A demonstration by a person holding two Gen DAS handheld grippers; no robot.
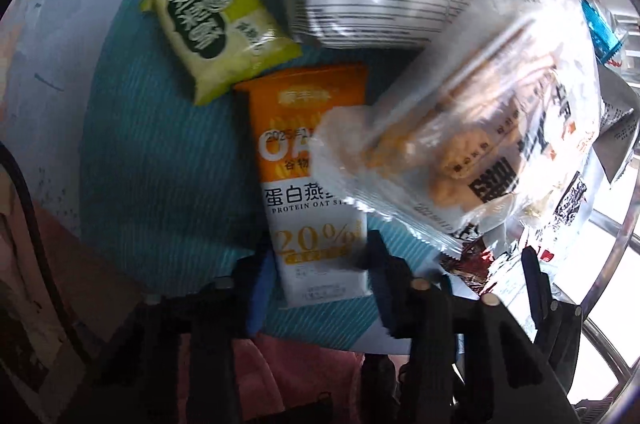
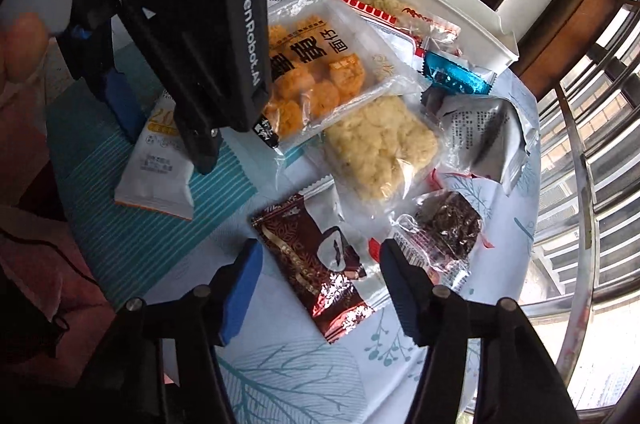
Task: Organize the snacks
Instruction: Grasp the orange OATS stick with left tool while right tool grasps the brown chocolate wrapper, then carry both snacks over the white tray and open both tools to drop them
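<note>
While the left gripper [image 1: 320, 276] straddles the bottom end of the oat bar [image 1: 316, 183], fingers [image 1: 260, 284] sit narrow at either edge; can't tell if they pinch it. Bar lies on the teal mat [image 1: 160, 163], green pack [image 1: 216, 23] up-left of it, clear nugget bag [image 1: 460, 151] overlapping its right side. Right gripper [image 2: 320, 292] hovers wide open over the brown pack [image 2: 316, 264] on the table [image 2: 288, 376]. Further right: rice cake [image 2: 380, 147], dark clear-wrapped snack [image 2: 448, 224], grey pack [image 2: 484, 135], white bin [image 2: 460, 19] behind.
</note>
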